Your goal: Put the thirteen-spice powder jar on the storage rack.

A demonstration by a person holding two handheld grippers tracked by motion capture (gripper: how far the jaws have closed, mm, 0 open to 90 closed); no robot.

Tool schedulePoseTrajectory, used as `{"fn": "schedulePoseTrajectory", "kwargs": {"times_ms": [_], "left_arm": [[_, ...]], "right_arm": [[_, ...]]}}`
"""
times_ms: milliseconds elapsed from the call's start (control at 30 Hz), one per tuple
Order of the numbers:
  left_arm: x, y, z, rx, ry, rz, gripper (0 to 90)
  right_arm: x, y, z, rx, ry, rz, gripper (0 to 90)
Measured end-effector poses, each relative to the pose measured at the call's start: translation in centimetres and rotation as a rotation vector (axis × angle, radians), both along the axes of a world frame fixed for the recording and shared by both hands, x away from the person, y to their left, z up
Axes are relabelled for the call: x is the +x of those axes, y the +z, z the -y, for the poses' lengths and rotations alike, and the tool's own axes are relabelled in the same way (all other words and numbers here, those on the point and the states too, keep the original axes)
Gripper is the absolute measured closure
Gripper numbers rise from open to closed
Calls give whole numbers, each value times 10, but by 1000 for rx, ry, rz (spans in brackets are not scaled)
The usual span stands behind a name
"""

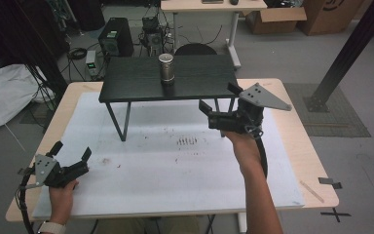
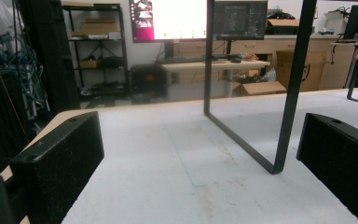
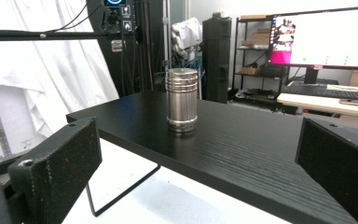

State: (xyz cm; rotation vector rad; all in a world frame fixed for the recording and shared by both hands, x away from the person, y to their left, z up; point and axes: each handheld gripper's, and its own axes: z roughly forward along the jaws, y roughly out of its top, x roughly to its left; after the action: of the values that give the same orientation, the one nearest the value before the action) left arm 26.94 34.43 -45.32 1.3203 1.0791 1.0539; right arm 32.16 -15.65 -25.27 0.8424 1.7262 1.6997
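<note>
A shiny metal canister (image 1: 166, 69) (image 3: 182, 100) stands upright on a small black raised shelf (image 1: 136, 83) (image 3: 242, 144) at the back of the white mat (image 1: 165, 170). My right gripper (image 1: 219, 97) (image 3: 198, 168) hovers open at the shelf's front right edge. It faces the canister, which is a short way off, and nothing sits between its jaws. My left gripper (image 1: 71, 150) (image 2: 200, 158) is open and empty, low over the mat's near left corner. It looks along the mat toward the shelf's thin black leg (image 2: 286, 93).
The mat lies on a light wooden table (image 1: 297, 136) and has a few dirty marks (image 1: 186, 141) near its middle. Behind the table are a desk (image 1: 209, 7), cardboard boxes (image 1: 277, 19), cables and a black box (image 1: 116, 36) on the floor. A black post (image 1: 350, 48) rises at the right.
</note>
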Motion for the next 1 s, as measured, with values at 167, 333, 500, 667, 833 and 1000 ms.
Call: {"fn": "schedulePoseTrajectory", "kwargs": {"times_ms": [167, 333, 500, 667, 833, 1000], "left_arm": [[0, 0, 0, 1, 0, 0, 10], [0, 0, 0, 1, 0, 1, 10], [0, 0, 0, 2, -1, 1, 11], [0, 0, 0, 4, 0, 0, 11], [0, 0, 0, 4, 0, 1, 11], [0, 0, 0, 5, -1, 3, 11]], "right_arm": [[-8, -10, 8, 18, -23, 16, 0], [-17, -21, 17, 20, -47, 28, 0], [-20, -29, 23, 16, -58, 22, 0], [-23, -45, 32, 23, -81, 6, 0], [-24, -56, 37, 32, -97, 3, 0], [-26, -69, 43, 40, -109, -1, 0]]}}
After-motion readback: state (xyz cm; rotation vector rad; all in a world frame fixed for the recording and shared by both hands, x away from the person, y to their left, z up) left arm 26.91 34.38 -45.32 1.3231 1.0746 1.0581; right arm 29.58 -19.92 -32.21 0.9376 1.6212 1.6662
